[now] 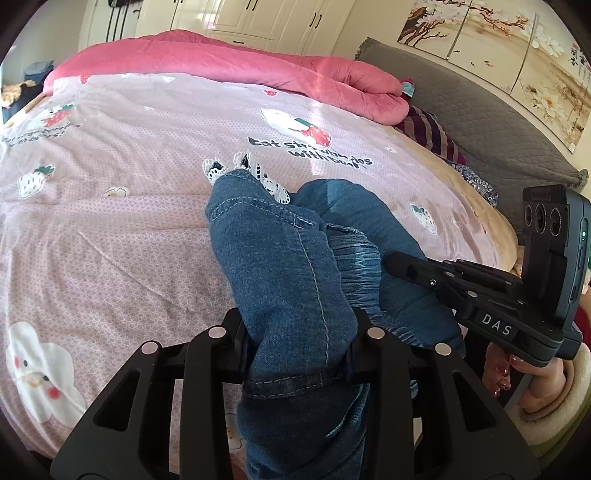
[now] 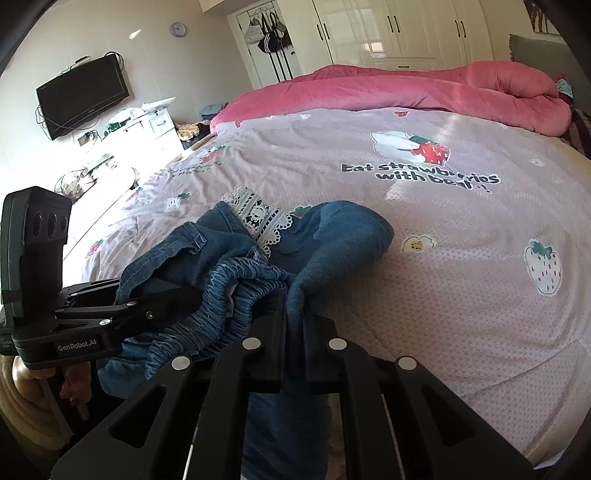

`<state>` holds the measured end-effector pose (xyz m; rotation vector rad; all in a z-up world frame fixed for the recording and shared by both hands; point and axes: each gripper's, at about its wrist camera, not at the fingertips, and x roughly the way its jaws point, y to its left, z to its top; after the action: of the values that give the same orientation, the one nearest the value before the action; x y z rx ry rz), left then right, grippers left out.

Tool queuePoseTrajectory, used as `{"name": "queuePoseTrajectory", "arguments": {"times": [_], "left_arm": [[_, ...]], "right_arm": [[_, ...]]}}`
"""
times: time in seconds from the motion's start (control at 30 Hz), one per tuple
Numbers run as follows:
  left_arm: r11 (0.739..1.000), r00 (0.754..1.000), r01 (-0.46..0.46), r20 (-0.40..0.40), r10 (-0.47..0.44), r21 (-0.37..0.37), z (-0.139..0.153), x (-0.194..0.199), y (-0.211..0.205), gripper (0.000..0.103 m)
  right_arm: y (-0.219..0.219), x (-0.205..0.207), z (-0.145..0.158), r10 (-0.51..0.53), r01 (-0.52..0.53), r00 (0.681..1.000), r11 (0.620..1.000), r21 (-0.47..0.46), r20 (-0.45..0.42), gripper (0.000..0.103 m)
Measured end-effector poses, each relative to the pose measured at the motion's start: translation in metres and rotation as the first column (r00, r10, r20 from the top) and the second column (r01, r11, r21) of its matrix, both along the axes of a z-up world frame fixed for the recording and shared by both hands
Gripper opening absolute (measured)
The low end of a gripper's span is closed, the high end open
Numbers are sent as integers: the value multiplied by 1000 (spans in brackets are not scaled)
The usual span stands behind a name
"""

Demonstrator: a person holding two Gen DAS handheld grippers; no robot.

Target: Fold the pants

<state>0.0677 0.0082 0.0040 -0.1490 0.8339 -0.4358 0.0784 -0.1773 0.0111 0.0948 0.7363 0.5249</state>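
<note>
The bed (image 1: 110, 221) is stretching away ahead of both claws, its pink sheet (image 2: 443, 277) printed with strawberries and the words "Eat strawberries with bear!" (image 2: 419, 175). Beyond that, a rose-pink quilt (image 1: 229, 62) is lying bunched along the far edge, with white wardrobes (image 2: 391, 29) behind it.

The denim pants (image 1: 280, 258) are lying crumpled just in front of the claws, their long axis running away from them toward the quilt, the lace-trimmed leg ends (image 1: 255, 173) pointing to the far side and the gathered elastic waistband (image 2: 236, 295) nearest the claws.

The left claw (image 1: 297, 347) is pinching down on a seamed fold of denim, its jaws closed as far as the thick cloth allows, and the cloth is hanging down below it. The right claw (image 2: 291, 332) is clamping a fold of the darker denim beside the waistband, its jaws nearly together around it.

In the left wrist view the right claw (image 1: 391, 260) is reaching in from the right, wearing a label reading "DAS" (image 1: 496, 325). In the right wrist view the left claw (image 2: 192, 299) is coming in from the left, marked "GenRobot.AI" (image 2: 77, 347).
</note>
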Motion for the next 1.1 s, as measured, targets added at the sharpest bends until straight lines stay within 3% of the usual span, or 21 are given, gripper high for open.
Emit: {"name": "queuePoseTrajectory", "arguments": {"times": [0.47,1.1], "left_arm": [[998,994,-15,110,8,63,26,39,-11,26],[998,996,-31,85,26,51,25,90,-13,26]], "right_arm": [[2,36,24,-37,37,998,999,3,55,6],[3,89,23,-70,71,997,997,-23,46,6]]}}
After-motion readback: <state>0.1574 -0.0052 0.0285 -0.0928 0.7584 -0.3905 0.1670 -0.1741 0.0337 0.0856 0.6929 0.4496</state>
